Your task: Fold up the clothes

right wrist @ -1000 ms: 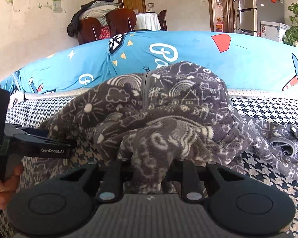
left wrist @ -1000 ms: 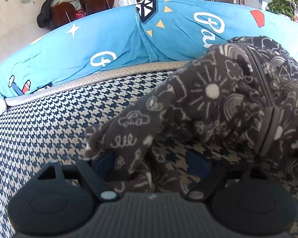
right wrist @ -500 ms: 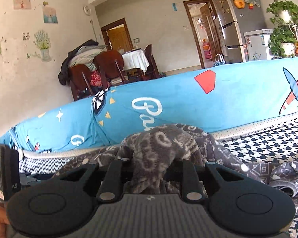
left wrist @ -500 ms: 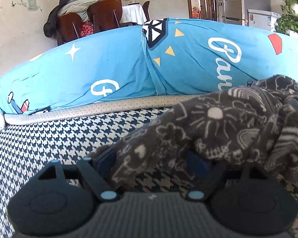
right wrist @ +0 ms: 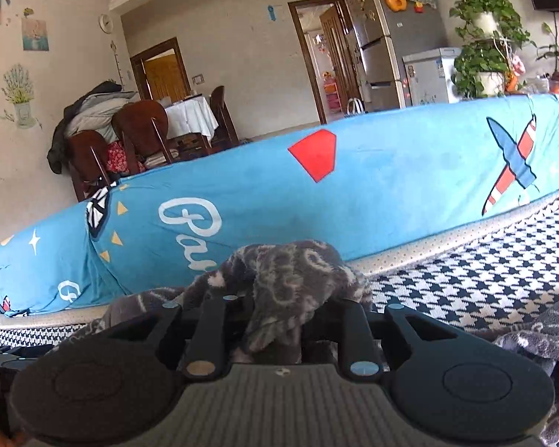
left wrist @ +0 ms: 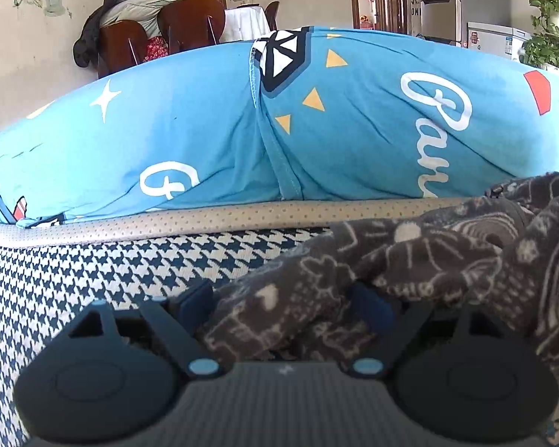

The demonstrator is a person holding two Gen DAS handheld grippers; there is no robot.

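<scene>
Since a second ago the dark grey fleece garment with white doodle print (left wrist: 410, 260) has sunk from a tall heap to a low drape, and both views have slid sideways along the blue cartoon-print bolster (left wrist: 205, 141). Left claw (left wrist: 283, 309) is spreading, jaws opening, with a sleeve-like fold lying between them. Right claw (right wrist: 279, 320) is pressed together, pinching a bunch of the same garment. It lies on the houndstooth-covered bed (left wrist: 74, 279), near the back edge by the bolster.
</scene>
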